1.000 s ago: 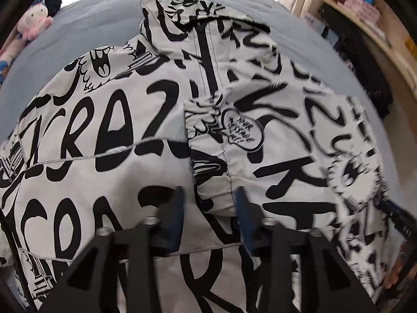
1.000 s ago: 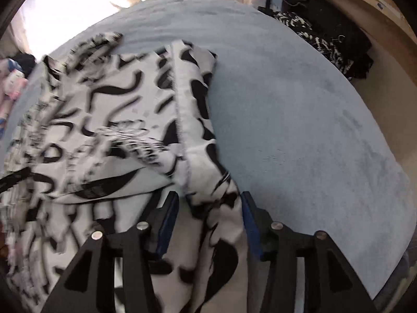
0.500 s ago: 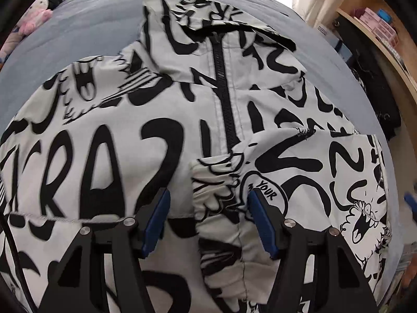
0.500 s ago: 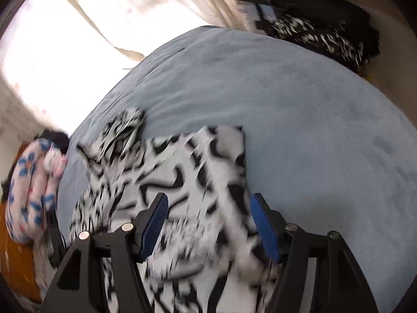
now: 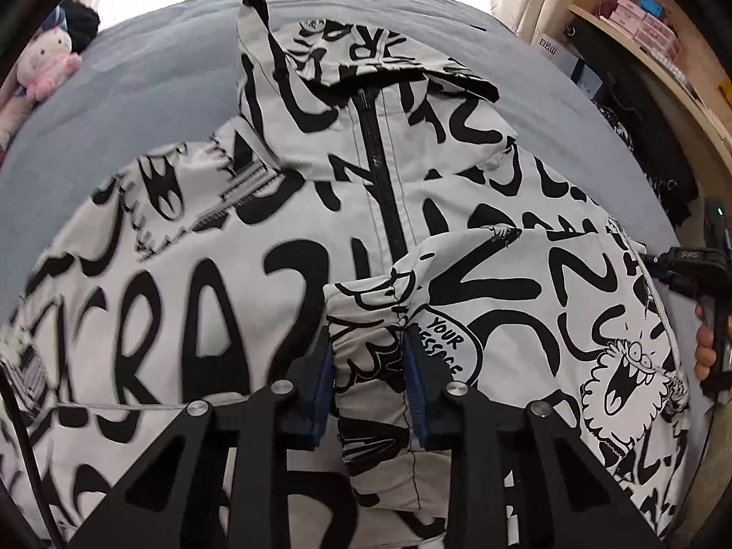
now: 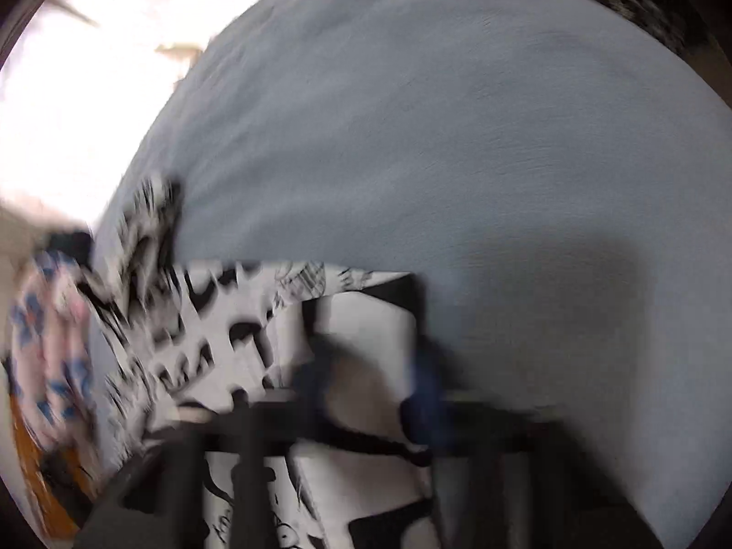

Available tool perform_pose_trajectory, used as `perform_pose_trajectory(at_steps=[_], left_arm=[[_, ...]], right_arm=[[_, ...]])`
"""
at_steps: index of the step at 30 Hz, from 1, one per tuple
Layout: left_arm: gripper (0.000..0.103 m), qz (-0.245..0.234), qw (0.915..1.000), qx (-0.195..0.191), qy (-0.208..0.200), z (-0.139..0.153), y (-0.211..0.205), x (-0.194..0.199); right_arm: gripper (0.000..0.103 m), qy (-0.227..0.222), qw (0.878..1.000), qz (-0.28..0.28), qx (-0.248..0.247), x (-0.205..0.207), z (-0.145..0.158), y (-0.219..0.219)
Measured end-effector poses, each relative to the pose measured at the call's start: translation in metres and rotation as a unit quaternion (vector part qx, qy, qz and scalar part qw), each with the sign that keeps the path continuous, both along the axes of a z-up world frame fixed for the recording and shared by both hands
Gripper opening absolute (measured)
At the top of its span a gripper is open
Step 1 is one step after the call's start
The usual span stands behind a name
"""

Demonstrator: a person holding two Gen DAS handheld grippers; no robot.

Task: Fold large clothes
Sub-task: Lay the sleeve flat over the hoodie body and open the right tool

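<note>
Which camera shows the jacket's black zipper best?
The left wrist view: the zipper runs sharply down the middle of the jacket. The right wrist view is motion-blurred, showing only printed jacket fabric, no zipper.

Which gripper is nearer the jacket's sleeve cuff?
Left. The left gripper straddles the gathered sleeve cuff on the jacket; the right gripper sits at the jacket's far right edge.

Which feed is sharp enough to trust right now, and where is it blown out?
Left wrist view: sharp; the jacket print and the left hand-held gripper around the sleeve cuff read cleanly, window overexposed at top. Right wrist view: heavy motion blur smears the right hand-held gripper, glare top left.
</note>
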State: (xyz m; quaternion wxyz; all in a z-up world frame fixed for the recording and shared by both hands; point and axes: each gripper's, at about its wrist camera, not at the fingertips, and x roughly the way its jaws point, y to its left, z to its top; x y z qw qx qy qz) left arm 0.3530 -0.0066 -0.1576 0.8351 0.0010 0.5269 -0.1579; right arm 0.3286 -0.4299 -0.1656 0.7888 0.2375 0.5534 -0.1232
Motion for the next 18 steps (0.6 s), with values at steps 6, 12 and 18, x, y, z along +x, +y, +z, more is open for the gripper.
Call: perform_pose_trajectory(at_steps=[6,12,18], left_arm=[[0.026,-0.022,0.9993,0.026,-0.016,-0.007,-0.004,0.003],[0.027,-0.015,0.9995,0.027,-0.006,-0.021,-0.005,0.005],[0.065,0.017,0.9998,0.005,0.001,-0.012,0.012,0.008]], right_arm=[[0.003,0.026,0.990,0.078,-0.113,0.012,0.004,0.011],[0.010,-0.025,0.995,0.033,-0.088,-0.015,0.038,0.006],[0.028,-0.077,0.995,0.055,-0.044,-0.060,0.062,0.068]])
